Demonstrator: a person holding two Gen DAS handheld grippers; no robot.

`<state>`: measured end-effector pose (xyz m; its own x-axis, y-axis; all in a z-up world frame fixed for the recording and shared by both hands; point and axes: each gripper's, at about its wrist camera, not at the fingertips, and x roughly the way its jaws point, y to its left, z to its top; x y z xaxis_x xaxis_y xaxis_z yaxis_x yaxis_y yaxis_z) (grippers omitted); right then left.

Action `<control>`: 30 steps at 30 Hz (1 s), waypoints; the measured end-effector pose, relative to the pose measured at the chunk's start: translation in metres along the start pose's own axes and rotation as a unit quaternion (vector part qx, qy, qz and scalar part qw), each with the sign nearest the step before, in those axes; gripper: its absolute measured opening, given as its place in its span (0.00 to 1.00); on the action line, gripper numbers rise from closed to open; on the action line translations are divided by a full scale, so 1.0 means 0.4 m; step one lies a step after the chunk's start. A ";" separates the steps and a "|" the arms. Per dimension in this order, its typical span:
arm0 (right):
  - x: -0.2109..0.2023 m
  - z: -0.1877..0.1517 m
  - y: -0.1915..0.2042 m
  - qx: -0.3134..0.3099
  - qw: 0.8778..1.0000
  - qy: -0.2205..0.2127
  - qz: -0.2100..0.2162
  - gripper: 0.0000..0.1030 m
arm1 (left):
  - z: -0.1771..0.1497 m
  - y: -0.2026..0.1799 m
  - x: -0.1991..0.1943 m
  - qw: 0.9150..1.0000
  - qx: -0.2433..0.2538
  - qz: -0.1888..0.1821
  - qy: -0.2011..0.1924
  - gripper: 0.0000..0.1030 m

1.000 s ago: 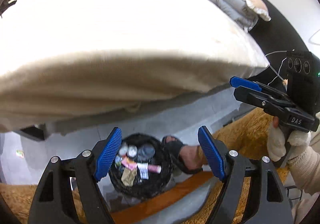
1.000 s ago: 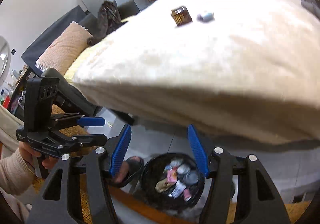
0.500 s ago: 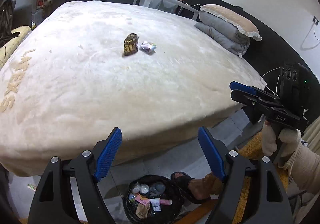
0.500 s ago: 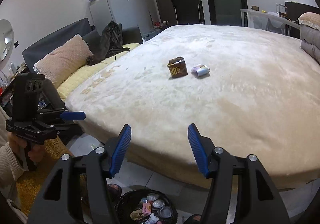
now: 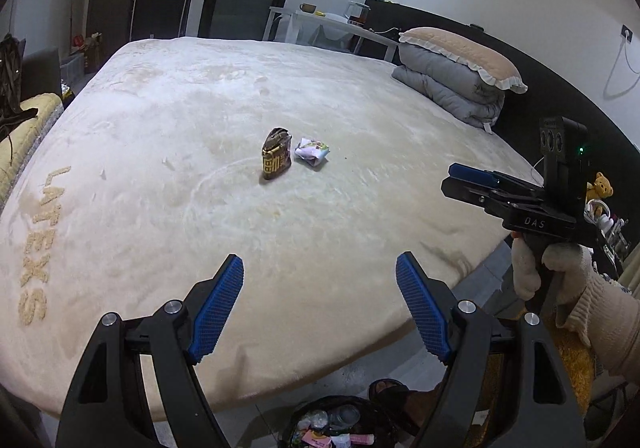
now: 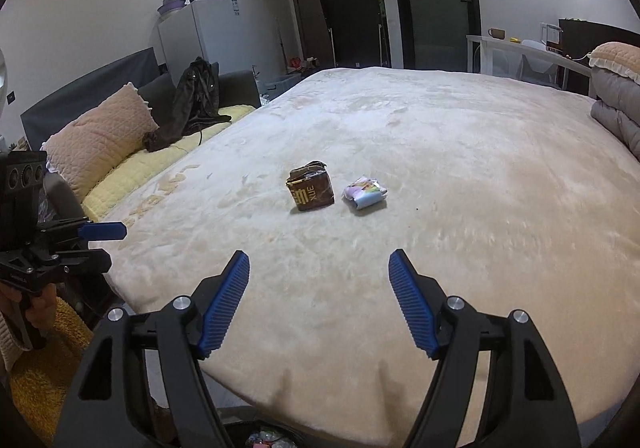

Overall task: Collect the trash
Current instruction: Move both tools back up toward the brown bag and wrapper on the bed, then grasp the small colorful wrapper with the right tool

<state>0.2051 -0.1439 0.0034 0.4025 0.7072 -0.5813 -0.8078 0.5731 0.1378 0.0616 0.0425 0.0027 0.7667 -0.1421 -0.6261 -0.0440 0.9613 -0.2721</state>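
A crumpled brown wrapper with gold print and a small pale crumpled packet lie side by side in the middle of the cream bed. My left gripper is open and empty over the bed's near edge. My right gripper is open and empty too, also short of the wrappers. A black trash basket holding several bits of trash stands on the floor below both grippers; only its top shows in the right wrist view.
The cream bed cover carries gold lettering at left. Folded grey bedding with a pillow lies at the bed's far right. A sofa with a pink cushion and a dark jacket stands left. A foot in a sandal is by the basket.
Both grippers have risen from low over the trash basket to above the bed's edge and now face the two wrappers. Both stayed open.
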 end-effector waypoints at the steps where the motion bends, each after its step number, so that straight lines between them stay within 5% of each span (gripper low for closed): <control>1: 0.011 0.006 -0.003 -0.002 1.000 0.000 -0.004 0.70 | 0.009 0.007 0.002 1.000 -0.001 0.000 -0.002 0.75; 5: 0.074 0.031 -0.033 -0.003 1.000 0.010 -0.013 0.70 | 0.041 0.033 0.011 1.000 -0.003 0.004 -0.011 0.75; 7: 0.110 0.040 -0.049 -0.001 1.000 0.023 -0.006 0.83 | 0.052 0.044 0.015 1.000 -0.004 0.007 -0.013 0.75; 12: 0.197 0.065 -0.075 -0.011 0.999 0.037 -0.019 0.91 | 0.075 0.084 0.032 1.000 -0.011 0.019 -0.012 0.75; 24: 0.404 0.123 -0.117 -0.036 0.996 0.068 -0.035 0.92 | 0.092 0.162 0.060 0.999 -0.023 0.031 -0.015 0.80; 27: 0.458 0.128 -0.128 -0.040 0.995 0.082 -0.041 0.92 | 0.090 0.174 0.073 0.999 -0.025 0.035 -0.014 0.94; 30: 0.502 0.132 -0.138 -0.040 0.994 0.094 -0.042 0.92 | 0.084 0.184 0.084 0.999 -0.027 0.041 -0.005 0.94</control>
<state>0.3534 -0.0119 -0.0783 0.3882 0.5643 -0.7286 -0.8095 0.5867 0.0231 0.1057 0.1164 -0.0137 0.7649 -0.0605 -0.6413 -0.1418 0.9553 -0.2592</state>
